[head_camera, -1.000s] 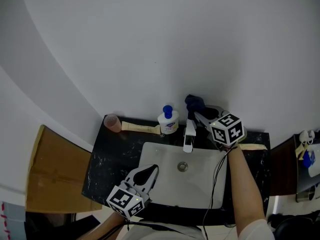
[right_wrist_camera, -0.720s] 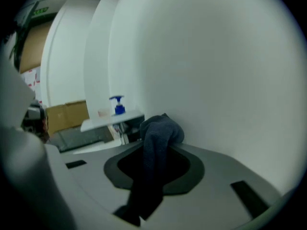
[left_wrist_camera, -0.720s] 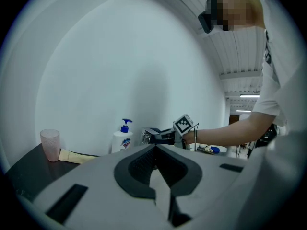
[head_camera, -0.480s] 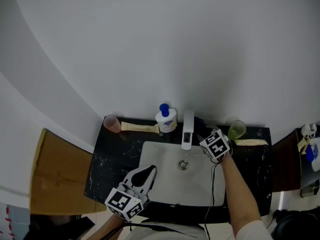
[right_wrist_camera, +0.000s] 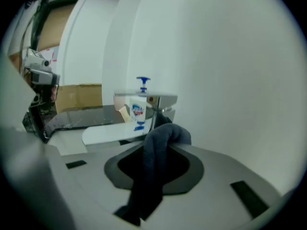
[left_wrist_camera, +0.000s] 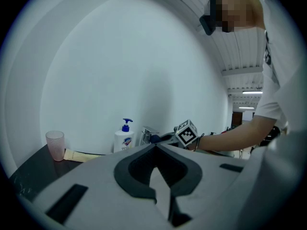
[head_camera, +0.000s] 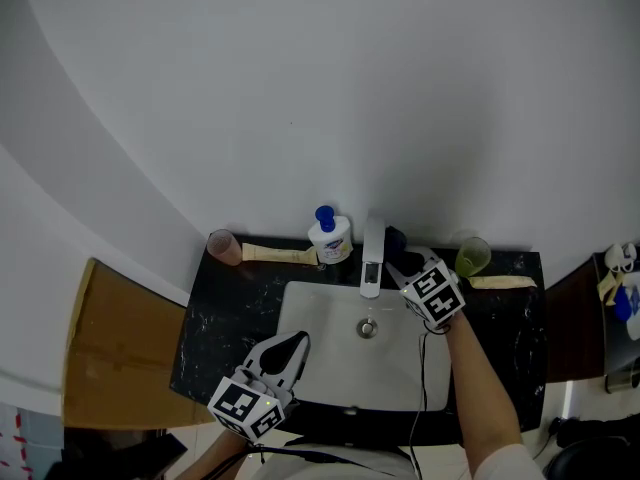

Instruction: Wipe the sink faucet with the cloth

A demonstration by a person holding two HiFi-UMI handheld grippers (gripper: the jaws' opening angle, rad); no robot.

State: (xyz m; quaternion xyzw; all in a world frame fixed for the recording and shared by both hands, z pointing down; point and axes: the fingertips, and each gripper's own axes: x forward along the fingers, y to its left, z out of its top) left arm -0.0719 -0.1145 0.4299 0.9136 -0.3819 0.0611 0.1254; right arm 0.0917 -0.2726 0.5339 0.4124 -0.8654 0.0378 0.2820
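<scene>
The chrome faucet stands at the back of the white sink; it also shows in the right gripper view as the faucet. My right gripper is shut on a dark blue cloth, which sits just right of the faucet's base. In the right gripper view the cloth hangs bunched between the jaws, close behind the spout. My left gripper hovers over the sink's front left corner, jaws together and holding nothing. From the left gripper the faucet is seen far off.
A white soap bottle with a blue pump stands left of the faucet. A pink cup sits at the black counter's back left, a green cup at the back right. A brown board lies left of the counter.
My right gripper has come down with the cloth from above the faucet to beside its right side, uncovering the green cup. The left gripper has stayed put.
</scene>
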